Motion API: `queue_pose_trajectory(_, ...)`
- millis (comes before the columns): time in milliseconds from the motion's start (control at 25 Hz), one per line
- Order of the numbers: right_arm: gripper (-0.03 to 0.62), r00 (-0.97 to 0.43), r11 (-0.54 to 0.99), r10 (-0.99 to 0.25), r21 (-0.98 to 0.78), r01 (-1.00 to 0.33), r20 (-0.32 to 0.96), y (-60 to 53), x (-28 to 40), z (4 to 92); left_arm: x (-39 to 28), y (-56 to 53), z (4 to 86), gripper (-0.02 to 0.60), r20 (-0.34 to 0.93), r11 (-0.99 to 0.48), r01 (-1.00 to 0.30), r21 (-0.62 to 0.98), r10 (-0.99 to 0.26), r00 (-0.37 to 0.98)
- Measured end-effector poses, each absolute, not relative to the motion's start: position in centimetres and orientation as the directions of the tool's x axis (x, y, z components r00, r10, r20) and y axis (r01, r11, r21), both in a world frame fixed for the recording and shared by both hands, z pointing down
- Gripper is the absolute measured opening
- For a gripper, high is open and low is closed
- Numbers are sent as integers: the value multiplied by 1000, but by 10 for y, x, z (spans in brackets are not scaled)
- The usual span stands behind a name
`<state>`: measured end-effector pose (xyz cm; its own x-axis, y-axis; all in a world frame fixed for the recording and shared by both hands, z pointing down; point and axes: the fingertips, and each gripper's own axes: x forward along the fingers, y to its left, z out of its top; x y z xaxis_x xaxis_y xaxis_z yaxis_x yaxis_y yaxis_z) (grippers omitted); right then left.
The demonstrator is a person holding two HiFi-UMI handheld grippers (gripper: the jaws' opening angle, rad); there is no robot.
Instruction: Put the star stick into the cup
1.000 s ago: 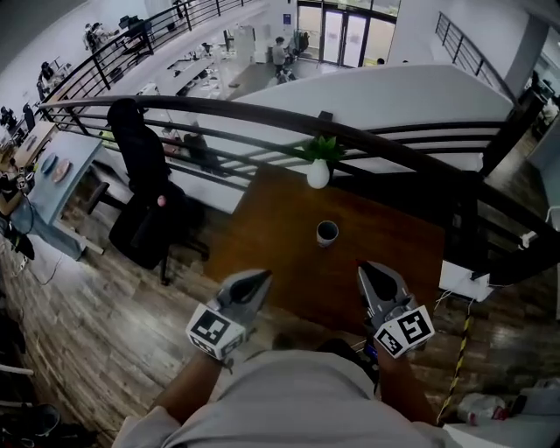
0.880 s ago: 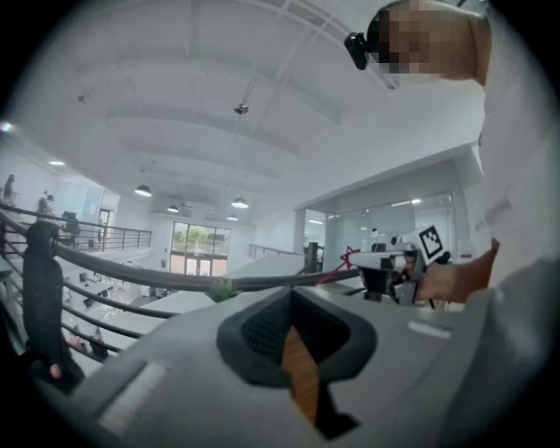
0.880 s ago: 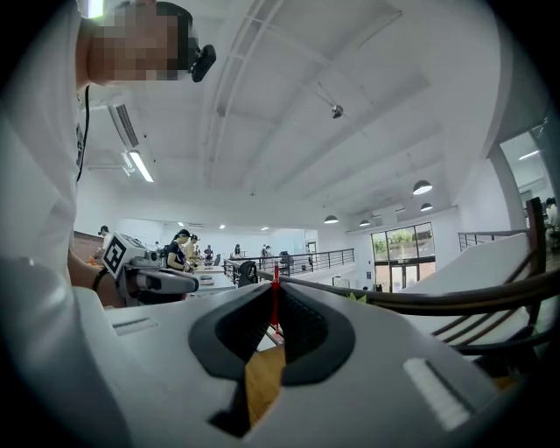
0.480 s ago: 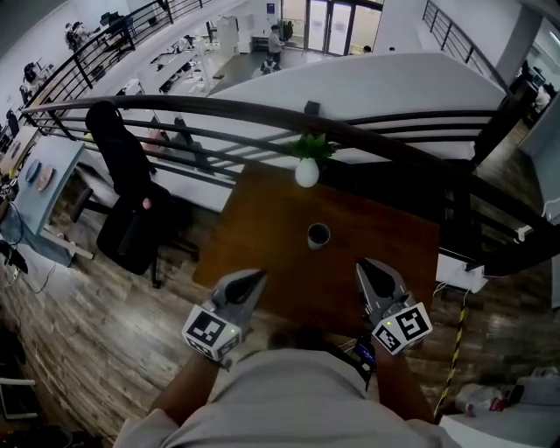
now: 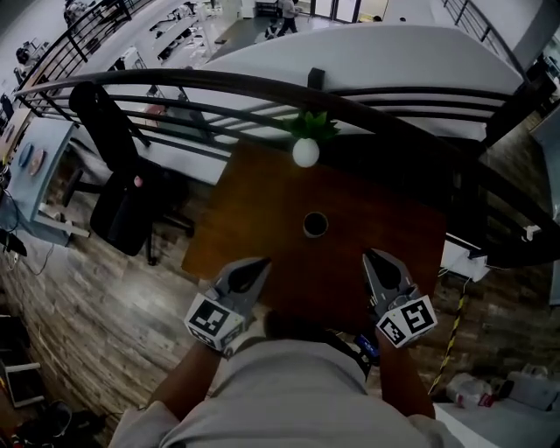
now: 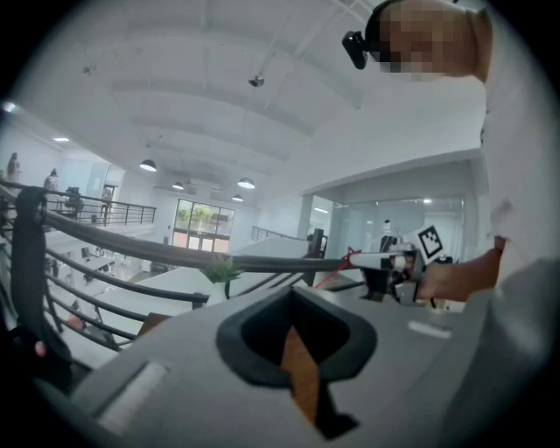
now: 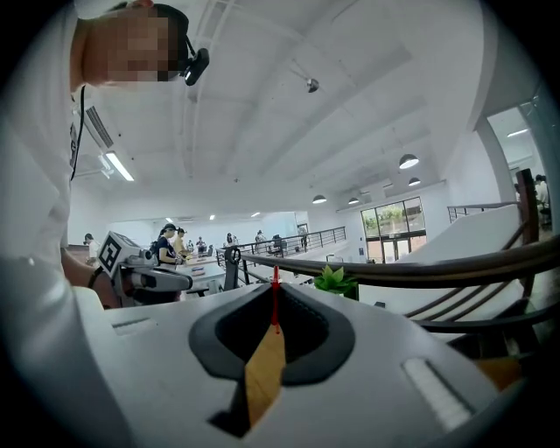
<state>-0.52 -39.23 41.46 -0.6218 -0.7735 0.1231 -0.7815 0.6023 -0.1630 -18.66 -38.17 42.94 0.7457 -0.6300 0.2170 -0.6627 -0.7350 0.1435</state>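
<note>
Wooden worktop [image 5: 385,219] held a cup [image 5: 315,225] at 12 o'clock; right tool [image 5: 373,257] pinched the star stick [image 7: 275,302], left tool [image 5: 260,263] closed, empty. Stick could snag the cup, toppling it.

Premises: open-plan office, mezzanine level. A black railing [image 5: 262,87] bounds the wooden surface [image 5: 367,236] at 12 o'clock. An office chair [image 5: 122,210] stands at 9 o'clock. Rows of desks [image 5: 175,26] lie below at 11 o'clock, under round ceiling lights [image 7: 407,161].

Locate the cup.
In the head view the cup stands on the table, ahead of the left gripper and right gripper, with the white vase beyond it.
</note>
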Motion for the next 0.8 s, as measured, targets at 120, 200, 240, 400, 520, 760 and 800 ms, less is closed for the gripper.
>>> queue_pose_trajectory(120, 21, -624, 599, -766, -182, -780, 154, -409, 5, 434, -177, -400, 446, 3, 235, -726, -668, 166, -628, 742)
queue_pose_trajectory(200, 21, -625, 596, -761, -194, -779, 171, -419, 14, 449, -167, -409, 458, 2, 250, -720, -669, 185, -623, 741)
queue_pose_trajectory(240, 21, -625, 594, -760, -198, -779, 179, -423, 19, 457, -162, -413, 465, 3, 259, -719, -667, 193, -618, 742)
queue_pose_trajectory(400, 21, -628, 589, -747, -223, -777, 216, -445, 28, 485, -149, -426, 489, 3, 294, -717, -662, 219, -598, 745)
queue_pose_trajectory(520, 21, -637, 592, -733, -237, -770, 239, -461, 32, 506, -138, -440, 507, 2, 318, -718, -658, 227, -584, 747)
queue_pose_trajectory(760, 21, -656, 598, -698, -270, -754, 287, -485, 39, 551, -122, -459, 546, 3, 362, -701, -663, 262, -566, 741)
queue_pose_trajectory(800, 21, -660, 601, -691, -273, -751, 294, -489, 40, 558, -119, -462, 551, 3, 366, -701, -663, 264, -563, 741)
